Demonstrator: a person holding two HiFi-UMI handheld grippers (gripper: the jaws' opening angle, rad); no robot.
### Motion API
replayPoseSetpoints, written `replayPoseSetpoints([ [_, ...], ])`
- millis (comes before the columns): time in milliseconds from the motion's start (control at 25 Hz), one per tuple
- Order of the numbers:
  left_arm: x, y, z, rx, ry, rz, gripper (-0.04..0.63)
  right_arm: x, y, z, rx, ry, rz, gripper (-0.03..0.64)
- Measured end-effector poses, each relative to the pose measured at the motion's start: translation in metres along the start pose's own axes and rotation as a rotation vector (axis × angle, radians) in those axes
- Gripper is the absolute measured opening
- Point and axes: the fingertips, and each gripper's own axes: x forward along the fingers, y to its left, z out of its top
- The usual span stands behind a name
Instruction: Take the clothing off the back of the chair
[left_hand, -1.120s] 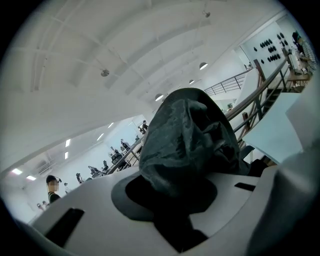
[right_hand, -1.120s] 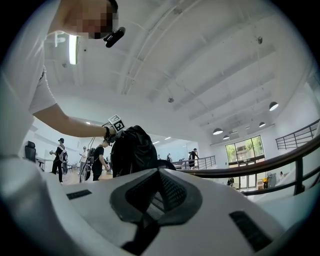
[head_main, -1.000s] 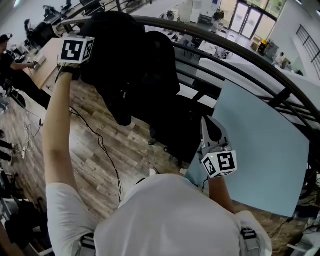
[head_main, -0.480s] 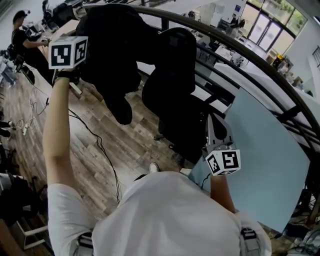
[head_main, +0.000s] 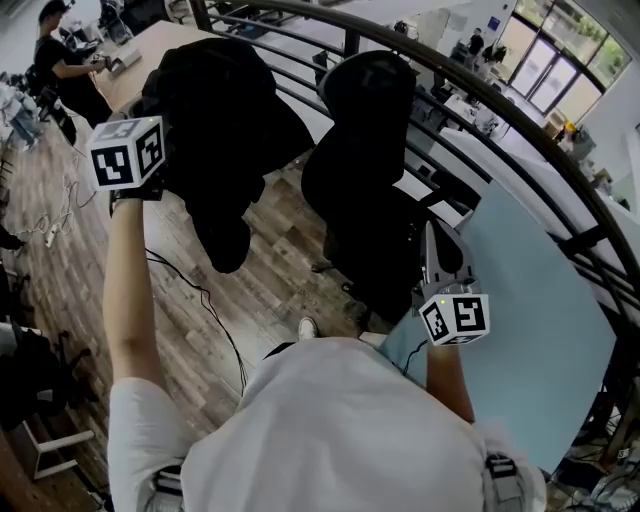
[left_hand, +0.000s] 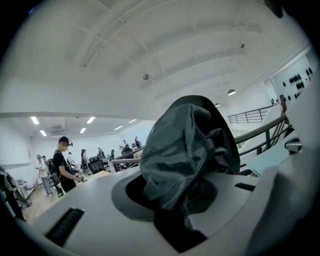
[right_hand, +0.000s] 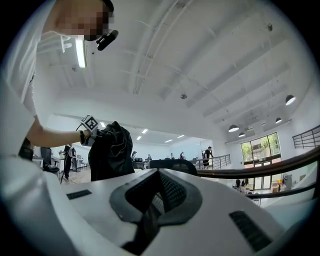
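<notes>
Left tongs (left_hand: 176, 202) pinch the black clothing (head_main: 225, 130), raised so it hangs clear of the chair (head_main: 365, 160). Right tongs (head_main: 436, 245), pressed together and empty, hover just beside that chair.

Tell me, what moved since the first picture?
The left gripper carried the black jacket off to the left, so it now hangs clear of the chair. Before, it overlapped the chair back. The left gripper stayed clamped on the jacket, and the right gripper stayed empty beside the chair.
</notes>
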Motion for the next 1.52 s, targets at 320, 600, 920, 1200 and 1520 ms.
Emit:
replayPoseSetpoints([
  [320,-0.051,0.002,-0.043,-0.088,-0.042,0.032,0.11,0.011,0.008,-0.003,-0.01,0.015,0.024,0.02],
  [600,-0.092,-0.002,-0.092,-0.33,-0.097,-0.005,0.109,0.019,0.008,-0.001,-0.019,0.018,0.014,0.02],
  [920,-0.107,-0.019,-0.146,-0.376,-0.082,0.048,0.109,0.027,0.001,0.0,-0.022,0.014,0.009,0.02],
  [1200,-0.143,-0.015,-0.189,-0.393,-0.04,0.182,0.109,0.027,-0.018,0.0,-0.022,0.014,-0.025,0.02],
  [1520,-0.171,-0.005,-0.187,-0.389,-0.076,0.293,0.109,0.025,-0.055,0.011,-0.029,0.001,-0.106,0.02],
])
